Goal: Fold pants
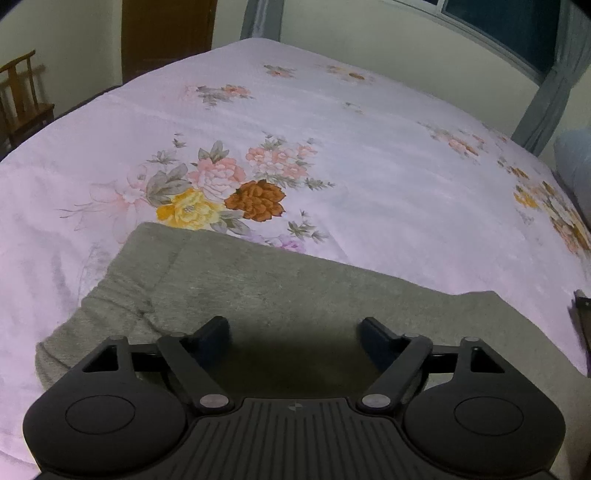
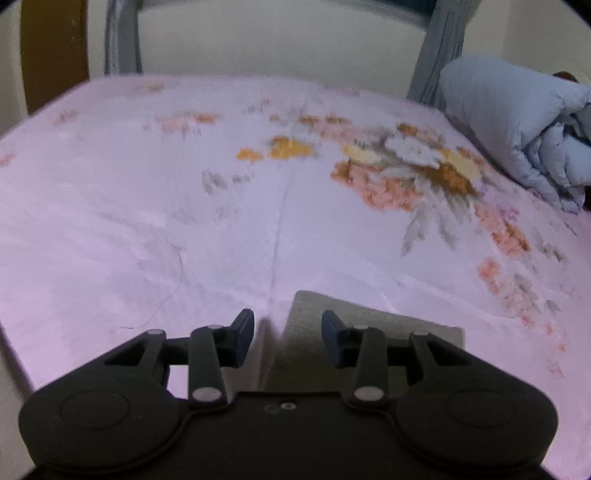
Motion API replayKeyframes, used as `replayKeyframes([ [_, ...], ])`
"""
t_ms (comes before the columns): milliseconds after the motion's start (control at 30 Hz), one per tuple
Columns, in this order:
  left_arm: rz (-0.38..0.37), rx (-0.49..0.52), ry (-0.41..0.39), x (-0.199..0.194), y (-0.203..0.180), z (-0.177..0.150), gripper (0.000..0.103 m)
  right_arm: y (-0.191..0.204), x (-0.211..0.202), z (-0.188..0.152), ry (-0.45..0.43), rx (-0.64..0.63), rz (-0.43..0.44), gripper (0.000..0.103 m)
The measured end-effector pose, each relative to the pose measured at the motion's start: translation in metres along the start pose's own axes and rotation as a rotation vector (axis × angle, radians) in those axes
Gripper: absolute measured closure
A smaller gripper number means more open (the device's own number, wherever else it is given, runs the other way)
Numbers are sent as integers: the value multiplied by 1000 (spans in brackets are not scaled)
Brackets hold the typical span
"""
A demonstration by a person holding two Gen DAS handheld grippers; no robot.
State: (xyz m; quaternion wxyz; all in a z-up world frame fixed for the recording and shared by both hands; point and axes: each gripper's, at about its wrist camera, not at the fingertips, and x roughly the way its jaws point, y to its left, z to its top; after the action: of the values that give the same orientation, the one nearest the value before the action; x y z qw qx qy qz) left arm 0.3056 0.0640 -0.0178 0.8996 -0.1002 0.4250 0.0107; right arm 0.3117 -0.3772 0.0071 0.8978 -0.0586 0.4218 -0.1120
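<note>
Grey pants (image 1: 266,291) lie folded flat on a pink floral bedsheet (image 1: 332,122). The ribbed waistband or cuff bunches at their left end. My left gripper (image 1: 293,338) is open and empty, hovering just above the pants' near part. In the right wrist view a corner of the grey pants (image 2: 373,332) lies under my right gripper (image 2: 288,334), which is open and empty; its right finger is over the fabric, its left finger over the sheet (image 2: 184,192). The right view is blurred.
A folded pale blue quilt (image 2: 517,122) sits at the bed's right side. A wooden chair (image 1: 22,99) stands left of the bed, near a brown door (image 1: 166,33). Grey curtains (image 1: 554,92) and a window are behind the bed.
</note>
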Motion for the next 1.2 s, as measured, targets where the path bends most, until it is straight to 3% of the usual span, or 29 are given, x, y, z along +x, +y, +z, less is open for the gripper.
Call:
replayKeyframes([
  [100, -7, 21, 2, 0, 0, -1, 23, 4, 19, -2, 47, 0, -66, 74],
  [200, -27, 17, 8, -2, 3, -1, 23, -7, 20, -6, 40, 70, -61, 86],
  [267, -34, 17, 8, -3, 5, 0, 23, -18, 11, -8, 18, 128, -31, 103],
  [500, -47, 12, 15, -6, 5, -2, 23, -60, -27, -13, -44, 255, 72, 103],
  [633, -39, 19, 17, -9, 4, -4, 23, -91, -70, -18, -148, 319, 131, 103],
  [767, -38, 19, 18, -13, 5, -4, 23, -132, -124, -32, -246, 377, 133, 103],
  [1000, -38, 26, -9, -28, 2, -7, 23, -207, -204, -98, -348, 489, 129, 103],
  [1200, -38, 50, -9, -39, -7, -10, 23, -249, -219, -183, -352, 627, 118, 103],
])
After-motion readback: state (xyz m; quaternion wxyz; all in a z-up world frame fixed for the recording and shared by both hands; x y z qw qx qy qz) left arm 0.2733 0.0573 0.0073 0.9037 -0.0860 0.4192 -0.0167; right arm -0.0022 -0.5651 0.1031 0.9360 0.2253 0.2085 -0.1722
